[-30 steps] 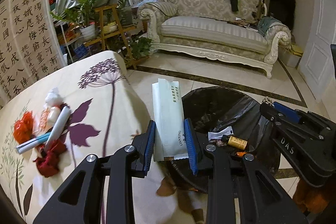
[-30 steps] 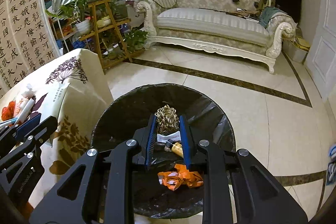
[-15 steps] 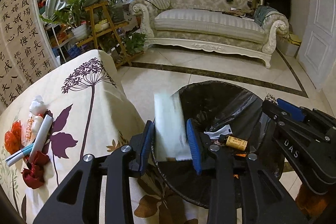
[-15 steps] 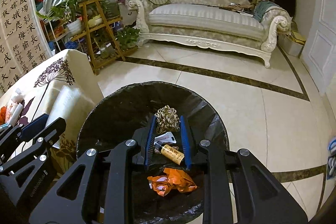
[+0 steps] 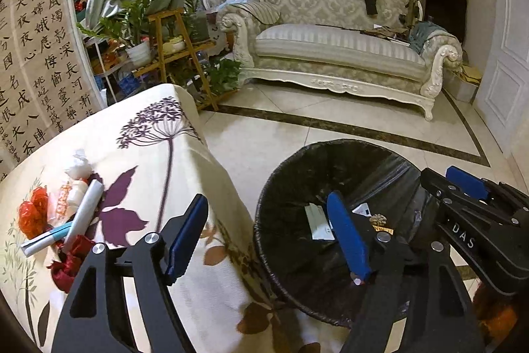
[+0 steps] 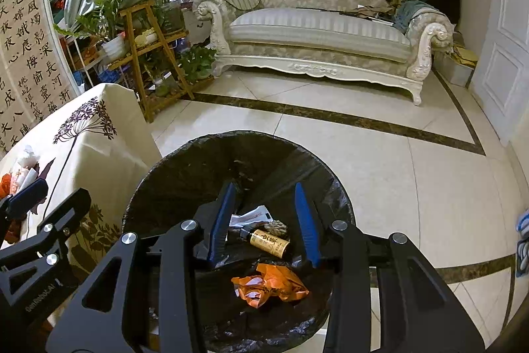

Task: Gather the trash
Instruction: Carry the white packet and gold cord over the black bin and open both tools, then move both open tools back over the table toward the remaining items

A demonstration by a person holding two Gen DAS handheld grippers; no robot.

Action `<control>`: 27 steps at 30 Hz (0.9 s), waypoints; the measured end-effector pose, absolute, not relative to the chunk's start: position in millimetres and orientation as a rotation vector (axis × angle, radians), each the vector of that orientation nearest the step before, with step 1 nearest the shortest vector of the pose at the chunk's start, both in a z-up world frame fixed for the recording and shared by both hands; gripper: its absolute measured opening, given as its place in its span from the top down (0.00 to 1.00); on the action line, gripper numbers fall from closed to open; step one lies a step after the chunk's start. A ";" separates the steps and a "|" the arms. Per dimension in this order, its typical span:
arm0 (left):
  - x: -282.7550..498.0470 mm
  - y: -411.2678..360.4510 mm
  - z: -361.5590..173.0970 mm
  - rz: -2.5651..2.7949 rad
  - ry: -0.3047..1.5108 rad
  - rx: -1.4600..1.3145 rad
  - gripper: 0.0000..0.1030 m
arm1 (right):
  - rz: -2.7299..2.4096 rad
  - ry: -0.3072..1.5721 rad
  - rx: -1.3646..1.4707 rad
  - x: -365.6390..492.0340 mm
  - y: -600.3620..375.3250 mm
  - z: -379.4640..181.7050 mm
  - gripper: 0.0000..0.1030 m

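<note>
Left wrist view: left gripper (image 5: 267, 232) spread wide, empty, straddling table edge and bin rim (image 5: 264, 210). White packet (image 5: 317, 220) inside bin, partly hidden by a finger. Right gripper (image 6: 264, 217) parted, empty, above bin; amber bottle (image 6: 269, 242), orange wrapper (image 6: 271, 285), possibly a scourer (image 6: 276, 225) below. Remaining litter (image 5: 62, 220) on tablecloth (image 5: 148, 154), well apart. Sofa (image 5: 334, 48) beyond.

The left gripper (image 5: 267, 230) has its blue-padded jaws spread wide with nothing between them, while the right gripper (image 6: 264, 217), just beside it on the right, is likewise parted and empty, both angled forward and downward.
</note>
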State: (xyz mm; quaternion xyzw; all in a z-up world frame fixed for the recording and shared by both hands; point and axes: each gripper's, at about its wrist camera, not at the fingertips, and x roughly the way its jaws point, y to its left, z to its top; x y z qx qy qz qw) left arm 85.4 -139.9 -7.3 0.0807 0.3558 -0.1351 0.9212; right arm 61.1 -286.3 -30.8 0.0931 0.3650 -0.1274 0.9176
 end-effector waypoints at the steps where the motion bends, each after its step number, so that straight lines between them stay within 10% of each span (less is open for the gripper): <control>1: 84.9 -138.1 -6.4 -0.274 0.730 0.163 0.29 | -0.259 0.749 0.192 60.4 -284.6 -30.0 0.63; 27: 62.9 17.9 10.4 0.030 0.724 0.056 0.26 | 0.015 0.751 0.088 74.7 -151.2 -8.9 0.54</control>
